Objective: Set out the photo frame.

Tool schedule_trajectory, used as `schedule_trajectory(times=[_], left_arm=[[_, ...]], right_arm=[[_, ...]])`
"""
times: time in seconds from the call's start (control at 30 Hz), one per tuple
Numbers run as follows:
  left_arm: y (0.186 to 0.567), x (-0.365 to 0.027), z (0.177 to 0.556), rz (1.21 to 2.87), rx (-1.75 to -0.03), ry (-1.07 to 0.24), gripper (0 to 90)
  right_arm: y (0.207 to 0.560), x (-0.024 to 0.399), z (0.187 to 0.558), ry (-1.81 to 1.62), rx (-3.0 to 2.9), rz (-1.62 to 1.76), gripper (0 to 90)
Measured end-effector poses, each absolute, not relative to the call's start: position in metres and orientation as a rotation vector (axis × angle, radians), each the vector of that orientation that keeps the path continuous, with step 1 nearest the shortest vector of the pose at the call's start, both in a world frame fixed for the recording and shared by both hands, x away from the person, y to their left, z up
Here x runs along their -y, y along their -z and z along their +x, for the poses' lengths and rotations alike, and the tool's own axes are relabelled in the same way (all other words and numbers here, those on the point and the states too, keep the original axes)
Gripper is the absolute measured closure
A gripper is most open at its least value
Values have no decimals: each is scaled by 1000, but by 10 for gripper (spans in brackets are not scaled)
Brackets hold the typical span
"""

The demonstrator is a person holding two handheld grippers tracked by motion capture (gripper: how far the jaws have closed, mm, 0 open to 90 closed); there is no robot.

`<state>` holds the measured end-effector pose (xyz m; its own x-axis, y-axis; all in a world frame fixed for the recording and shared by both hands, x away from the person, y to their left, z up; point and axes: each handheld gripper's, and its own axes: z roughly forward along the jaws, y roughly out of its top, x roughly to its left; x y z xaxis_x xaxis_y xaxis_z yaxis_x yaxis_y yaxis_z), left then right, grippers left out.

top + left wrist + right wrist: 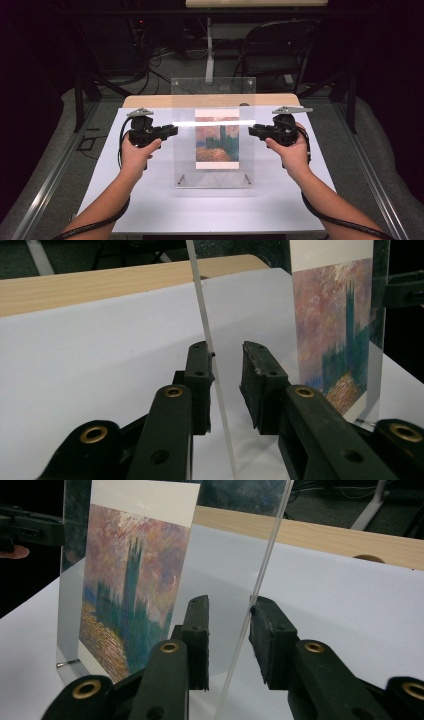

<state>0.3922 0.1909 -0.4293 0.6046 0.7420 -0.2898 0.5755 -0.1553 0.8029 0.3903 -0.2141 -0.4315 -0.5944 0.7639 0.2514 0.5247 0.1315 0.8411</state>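
Jaws on both sides straddle the side edges of the clear acrylic frame [214, 135] standing upright on the white desk [150, 200], a painted print [217, 140] sandwiched inside. Left gripper [227, 372]: one pad touches the edge, the other stands off. Right gripper [229, 625] looks much the same. Both should close evenly and squarely, or the panel may twist or tip.

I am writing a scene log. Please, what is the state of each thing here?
Acrylic frame: upright on the table, its side edges between both pairs of jaws.
Painting print: upright inside the frame.
Left gripper: one pad touches the edge, other apart.
Right gripper: one pad touches the edge, other apart.
Folding chair: unfolded, unoccupied.
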Motion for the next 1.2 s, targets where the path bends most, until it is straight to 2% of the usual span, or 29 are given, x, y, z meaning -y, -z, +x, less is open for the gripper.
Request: schedule_trajectory(times=[0.7, 1.2], left_arm=[[424, -198, 358, 1835, -995, -211, 794], [427, -204, 324, 1832, -917, -208, 787]], right_arm=[[423, 215, 358, -1463, -2184, 1218, 738], [423, 220, 326, -1536, -2212, 1180, 731]])
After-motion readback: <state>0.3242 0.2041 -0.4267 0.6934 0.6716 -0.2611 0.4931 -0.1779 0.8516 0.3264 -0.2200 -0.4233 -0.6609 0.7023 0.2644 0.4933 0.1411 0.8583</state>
